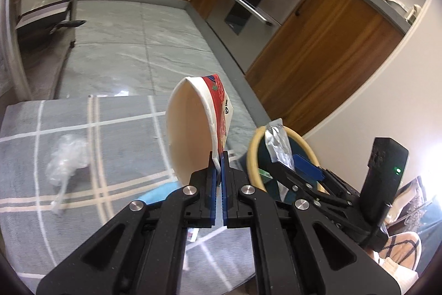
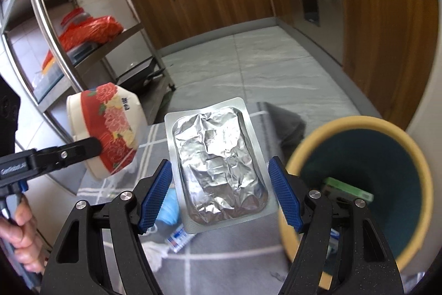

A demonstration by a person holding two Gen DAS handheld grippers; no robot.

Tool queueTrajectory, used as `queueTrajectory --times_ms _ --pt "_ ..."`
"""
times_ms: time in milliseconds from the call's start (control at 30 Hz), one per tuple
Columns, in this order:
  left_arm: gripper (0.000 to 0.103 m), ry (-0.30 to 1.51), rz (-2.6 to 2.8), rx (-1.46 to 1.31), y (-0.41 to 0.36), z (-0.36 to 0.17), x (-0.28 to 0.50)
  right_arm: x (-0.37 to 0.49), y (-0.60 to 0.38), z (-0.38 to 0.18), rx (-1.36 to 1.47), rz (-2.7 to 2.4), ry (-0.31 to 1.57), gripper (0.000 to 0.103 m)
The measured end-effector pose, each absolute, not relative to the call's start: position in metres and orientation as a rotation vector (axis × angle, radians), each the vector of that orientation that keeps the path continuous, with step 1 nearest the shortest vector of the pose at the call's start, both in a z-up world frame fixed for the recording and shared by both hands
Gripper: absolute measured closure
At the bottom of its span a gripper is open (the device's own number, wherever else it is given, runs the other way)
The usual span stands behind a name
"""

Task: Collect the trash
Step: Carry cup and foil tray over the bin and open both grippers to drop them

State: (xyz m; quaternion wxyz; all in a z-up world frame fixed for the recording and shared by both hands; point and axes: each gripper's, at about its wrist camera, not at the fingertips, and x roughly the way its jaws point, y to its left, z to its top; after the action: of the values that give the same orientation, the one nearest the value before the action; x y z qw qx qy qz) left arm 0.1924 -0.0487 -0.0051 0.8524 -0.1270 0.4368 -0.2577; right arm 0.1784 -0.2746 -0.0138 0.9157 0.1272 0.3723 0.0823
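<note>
Trash lifted over grey checked surface, bin at right

Bin (image 2: 359,126): one, yellow rim, dark green inside, standing just right of the surface (image 1: 27,129). Inside it, one green box (image 2: 348,190) low down; anything else in there is hidden.

Left tongs (image 1: 220,156): together, clamped on the rim of one paper bowl (image 1: 190,129). Bowl is red floral outside, plain inside, empty, tipped on its side and held in the air above the surface.

Right tongs (image 2: 221,190): blue pads wide apart, clamped on the two long edges of one foil tray (image 2: 218,162). Tray sits between the pads, crumpled foil facing the camera, raised over the surface just left of the bin.

On the surface: one clear plastic wad (image 1: 69,154), one blue item (image 2: 168,205) under the tray, one small printed packet (image 2: 178,237), one white scrap (image 2: 156,253).

One hand (image 2: 22,228) grips the left handle.
</note>
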Motion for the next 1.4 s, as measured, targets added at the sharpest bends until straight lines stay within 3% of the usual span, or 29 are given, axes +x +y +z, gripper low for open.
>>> queueTrajectory --times_ms 533,1133,1233,1400 --pt "0.101 0.994 -0.71 -0.243 -0.163 -0.018 0.191 0.113 -0.365 -0.021 0.357 -0.003 0.749 0.03" --pt "0.101 1.098 -0.752 -0.174 -0.251 -0.069 0.211 0.118 -0.413 -0.061 0.463 -0.102 0.816 0.029" --pt "0.094 1.096 -0.75 -0.171 -0.25 -0.067 0.209 0.121 -0.414 -0.064 0.466 -0.11 0.822 0.029" --pt "0.069 1.061 -0.719 -0.18 -0.234 -0.058 0.211 0.12 -0.414 -0.062 0.47 -0.118 0.813 0.027"
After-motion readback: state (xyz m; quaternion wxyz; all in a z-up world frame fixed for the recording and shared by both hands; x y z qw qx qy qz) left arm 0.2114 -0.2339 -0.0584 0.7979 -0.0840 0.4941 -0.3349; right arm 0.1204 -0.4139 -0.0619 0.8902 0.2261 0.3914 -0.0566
